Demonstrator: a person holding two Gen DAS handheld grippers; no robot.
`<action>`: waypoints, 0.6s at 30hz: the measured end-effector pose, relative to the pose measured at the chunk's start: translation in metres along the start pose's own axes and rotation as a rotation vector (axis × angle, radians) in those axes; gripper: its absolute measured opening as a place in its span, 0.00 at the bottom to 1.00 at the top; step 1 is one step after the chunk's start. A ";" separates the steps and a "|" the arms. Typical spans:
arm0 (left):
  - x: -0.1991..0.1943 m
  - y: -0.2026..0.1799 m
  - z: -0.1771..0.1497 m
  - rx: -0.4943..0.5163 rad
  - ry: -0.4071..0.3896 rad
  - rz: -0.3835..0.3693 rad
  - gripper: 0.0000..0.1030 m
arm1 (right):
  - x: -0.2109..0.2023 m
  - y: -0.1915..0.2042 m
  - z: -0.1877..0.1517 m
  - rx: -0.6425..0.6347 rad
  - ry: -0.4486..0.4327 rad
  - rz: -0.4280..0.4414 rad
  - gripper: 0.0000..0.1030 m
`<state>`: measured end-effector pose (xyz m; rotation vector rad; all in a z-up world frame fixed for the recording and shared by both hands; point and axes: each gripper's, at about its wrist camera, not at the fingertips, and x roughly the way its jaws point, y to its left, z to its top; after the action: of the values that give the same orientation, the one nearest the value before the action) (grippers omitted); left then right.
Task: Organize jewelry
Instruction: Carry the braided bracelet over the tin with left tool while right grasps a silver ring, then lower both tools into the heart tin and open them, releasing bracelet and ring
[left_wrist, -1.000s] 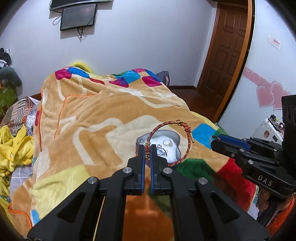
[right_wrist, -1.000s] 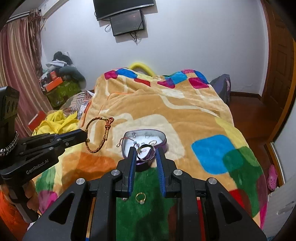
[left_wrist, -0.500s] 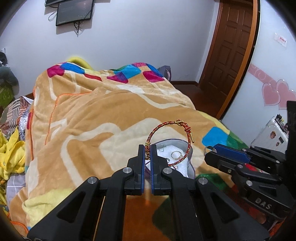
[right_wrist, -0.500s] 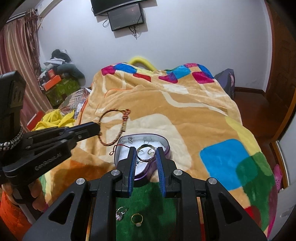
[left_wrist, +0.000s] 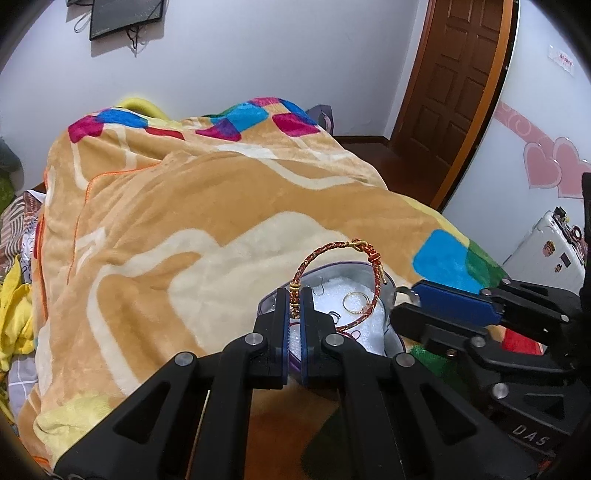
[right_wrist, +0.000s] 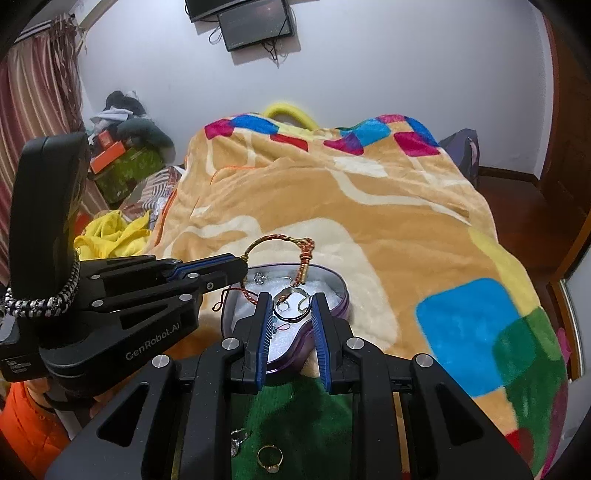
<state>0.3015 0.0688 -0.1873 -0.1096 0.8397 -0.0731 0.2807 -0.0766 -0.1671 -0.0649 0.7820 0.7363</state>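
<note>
Gold ring (right_wrist: 269, 457) on blanket (right_wrist: 388, 229), nearest side of purple tin (right_wrist: 341, 295). Right gripper (right_wrist: 289, 314) pinches silver cuff ring (right_wrist: 291, 304) over tin. Left gripper (left_wrist: 294, 301) clamps red-gold cord bracelet (left_wrist: 338, 282) above tin's far-left edge.

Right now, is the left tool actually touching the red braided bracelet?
Touching. The left wrist view shows the left tool shut on the red braided bracelet, its gold beads pinched between the blue pads, with the loop standing above the heart-shaped tin.
</note>
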 end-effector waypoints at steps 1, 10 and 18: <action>0.001 0.000 0.000 0.002 0.003 -0.003 0.03 | 0.002 0.000 0.000 -0.001 0.006 0.002 0.19; 0.002 0.001 -0.002 0.000 0.006 -0.018 0.03 | 0.018 -0.002 0.004 -0.010 0.047 0.017 0.19; -0.004 0.004 -0.002 -0.013 0.003 -0.026 0.04 | 0.021 0.003 0.003 -0.043 0.066 0.003 0.19</action>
<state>0.2972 0.0729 -0.1861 -0.1323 0.8416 -0.0924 0.2907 -0.0616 -0.1785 -0.1269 0.8298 0.7569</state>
